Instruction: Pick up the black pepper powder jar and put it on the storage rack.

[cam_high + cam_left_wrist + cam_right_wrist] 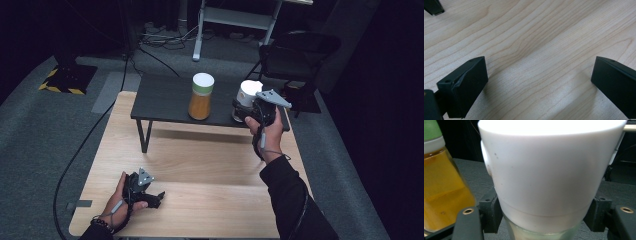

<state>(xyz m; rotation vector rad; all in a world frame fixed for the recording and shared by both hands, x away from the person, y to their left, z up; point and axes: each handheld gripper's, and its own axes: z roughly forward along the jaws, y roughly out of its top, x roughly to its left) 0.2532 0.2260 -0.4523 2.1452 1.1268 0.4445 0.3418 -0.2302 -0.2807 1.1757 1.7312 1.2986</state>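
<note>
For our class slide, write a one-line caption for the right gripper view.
Right gripper clamped around a white-capped jar, orange bottle beside it.

Lighting: you work under overhead light on a pale wood tabletop (210, 175); room beyond is dim, nearly black at edges. Soft shadow falls under the dark raised shelf (165, 100) near the tabletop's far edge. Right gripper view: white lid (549, 170) blown out w/ glare on top, close-range blur. Left gripper view: grain sharp, jaws cast faint shadows.
</note>
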